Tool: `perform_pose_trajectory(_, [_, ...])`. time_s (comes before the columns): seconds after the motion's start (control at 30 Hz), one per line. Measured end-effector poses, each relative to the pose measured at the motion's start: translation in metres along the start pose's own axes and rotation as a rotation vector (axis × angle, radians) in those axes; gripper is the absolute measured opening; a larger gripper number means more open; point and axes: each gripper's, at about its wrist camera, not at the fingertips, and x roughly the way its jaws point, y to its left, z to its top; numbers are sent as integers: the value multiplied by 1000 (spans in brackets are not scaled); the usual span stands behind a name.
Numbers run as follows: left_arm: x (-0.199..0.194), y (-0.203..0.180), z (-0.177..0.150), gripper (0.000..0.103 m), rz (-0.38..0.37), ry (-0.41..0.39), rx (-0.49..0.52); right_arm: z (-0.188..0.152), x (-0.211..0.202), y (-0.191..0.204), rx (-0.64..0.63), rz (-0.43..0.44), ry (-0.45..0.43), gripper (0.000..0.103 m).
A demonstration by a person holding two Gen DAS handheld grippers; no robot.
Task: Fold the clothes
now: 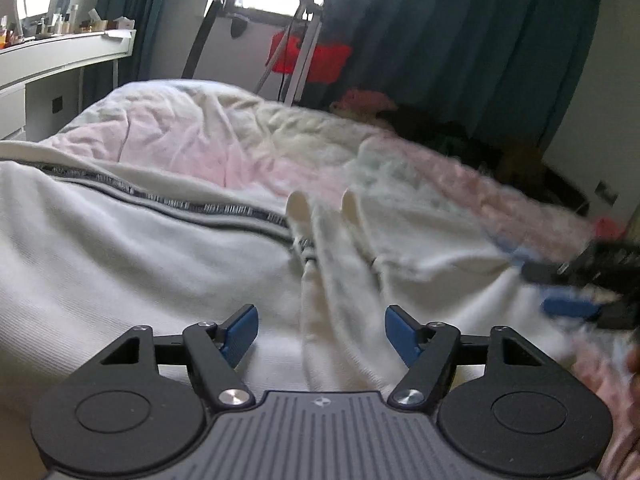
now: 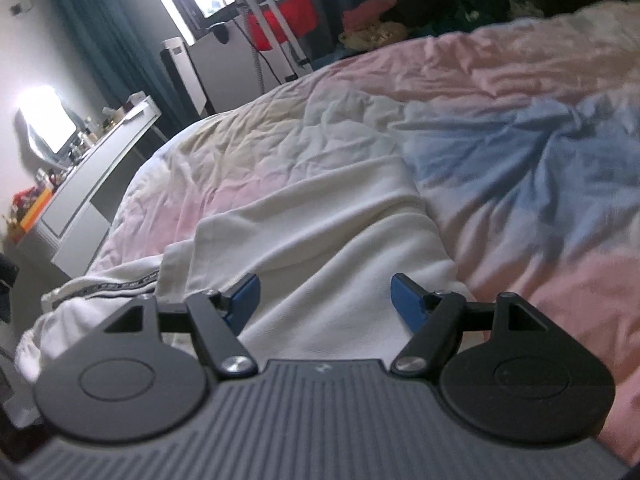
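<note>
A white garment (image 1: 120, 272) with a dark patterned stripe (image 1: 192, 204) lies on the bed, with two pale drawstring ends (image 1: 298, 204) near its middle. My left gripper (image 1: 320, 328) is open just above it, its blue pads (image 1: 240, 332) apart and empty. In the right wrist view the same white garment (image 2: 320, 232) lies flat on the bedcover, its striped part (image 2: 116, 284) at the left. My right gripper (image 2: 325, 300) is open over the cloth and holds nothing. It also shows blurred at the right edge of the left wrist view (image 1: 580, 288).
The bed has a crumpled pastel pink, blue and cream cover (image 2: 520, 152). A white desk (image 1: 60, 60) with small bottles stands at the left. A metal stand (image 1: 304, 40), a red item (image 1: 316, 60) and dark teal curtains (image 1: 460, 40) are behind the bed. A heap of clothes (image 2: 380, 20) lies at the far side.
</note>
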Motion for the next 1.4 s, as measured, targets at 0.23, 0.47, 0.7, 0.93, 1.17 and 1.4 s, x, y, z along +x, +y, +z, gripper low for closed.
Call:
perform_pose_trajectory(0.23, [-18, -19, 5, 75, -272, -38, 9, 3, -6, -9, 58, 3, -24, 74])
perform_pose_trajectory(0.47, [25, -27, -10, 69, -229, 131, -8, 3, -5, -11, 63, -6, -26, 74])
perform_pose_trajectory(0.7, [29, -10, -5, 14, -204, 152, -82, 2, 3, -7, 40, -21, -13, 74])
perform_pose_trajectory(0.93, [9, -8, 4, 9, -181, 118, -54, -1, 6, 1, -13, -31, -14, 74])
perform_pose_trajectory(1.17, [21, -9, -6, 16, -143, 138, 1, -15, 28, -3, -17, -59, 24, 73])
perform_pose_trajectory(1.4, [-11, -8, -5, 44, -72, 110, 66, -19, 29, 5, -75, -92, 18, 74])
